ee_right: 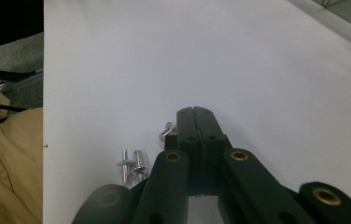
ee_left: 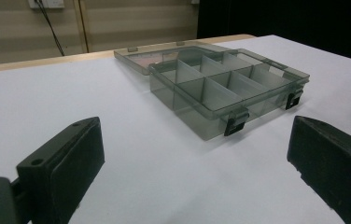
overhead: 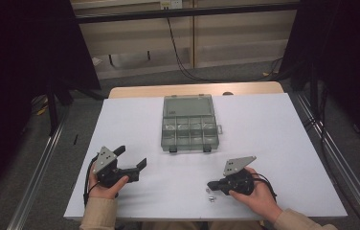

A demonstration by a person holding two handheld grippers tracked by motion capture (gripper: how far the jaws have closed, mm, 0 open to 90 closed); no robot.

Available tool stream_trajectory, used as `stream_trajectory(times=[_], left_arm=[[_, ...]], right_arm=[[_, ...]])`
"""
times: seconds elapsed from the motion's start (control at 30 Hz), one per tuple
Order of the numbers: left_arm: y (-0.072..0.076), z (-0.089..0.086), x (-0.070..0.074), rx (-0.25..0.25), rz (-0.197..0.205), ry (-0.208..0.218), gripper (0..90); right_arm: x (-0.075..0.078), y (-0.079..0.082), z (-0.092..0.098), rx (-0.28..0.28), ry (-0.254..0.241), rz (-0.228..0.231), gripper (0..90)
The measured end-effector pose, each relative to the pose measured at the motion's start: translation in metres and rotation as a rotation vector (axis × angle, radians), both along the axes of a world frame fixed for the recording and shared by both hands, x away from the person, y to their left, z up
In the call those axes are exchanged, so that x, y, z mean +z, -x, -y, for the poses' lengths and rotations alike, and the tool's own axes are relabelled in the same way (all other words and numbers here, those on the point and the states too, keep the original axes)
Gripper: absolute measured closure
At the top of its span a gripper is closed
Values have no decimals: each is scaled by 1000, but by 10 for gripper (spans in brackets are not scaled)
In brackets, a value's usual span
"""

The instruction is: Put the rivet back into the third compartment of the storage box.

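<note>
Small silver rivets (ee_right: pixel 131 164) on white worktop (overhead: pixel 264 143); right claw (ee_right: pixel 195 116) clenched, apparently empty; left claw (overhead: pixel 132 157) released. Next: reopen, straddle one.

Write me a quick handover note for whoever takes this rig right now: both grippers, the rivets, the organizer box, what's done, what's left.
Left gripper: open, holding nothing, resting on the white table left of the box.
Right gripper: jaws shut, apparently with nothing between them, low over the table's near edge.
Rivets: two lie together beside the right gripper, a third against its left jaw.
Organizer box: lid open, mid-table, compartments look empty.
Done: box opened.
Left: probably pick up the rivets and place them in compartments.
</note>
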State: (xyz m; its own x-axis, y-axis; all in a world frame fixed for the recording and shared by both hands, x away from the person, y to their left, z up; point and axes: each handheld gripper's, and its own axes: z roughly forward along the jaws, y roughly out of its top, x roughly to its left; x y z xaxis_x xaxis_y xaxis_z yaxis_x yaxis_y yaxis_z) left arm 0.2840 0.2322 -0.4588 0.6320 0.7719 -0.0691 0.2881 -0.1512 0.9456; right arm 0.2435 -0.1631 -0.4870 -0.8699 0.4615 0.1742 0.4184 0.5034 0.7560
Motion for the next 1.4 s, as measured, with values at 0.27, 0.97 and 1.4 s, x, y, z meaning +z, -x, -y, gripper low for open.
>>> stream_trajectory(times=[0.27,0.97,1.4], left_arm=[[0,0,0,-3,0,7,37],[0,0,1,0,1,4,37],[1,1,1,-11,-1,3,37]], right_arm=[[6,2,1,-27,-71,-13,785],[2,2,-7,-7,17,-37,867],[14,-8,6,-72,-82,1,867]])
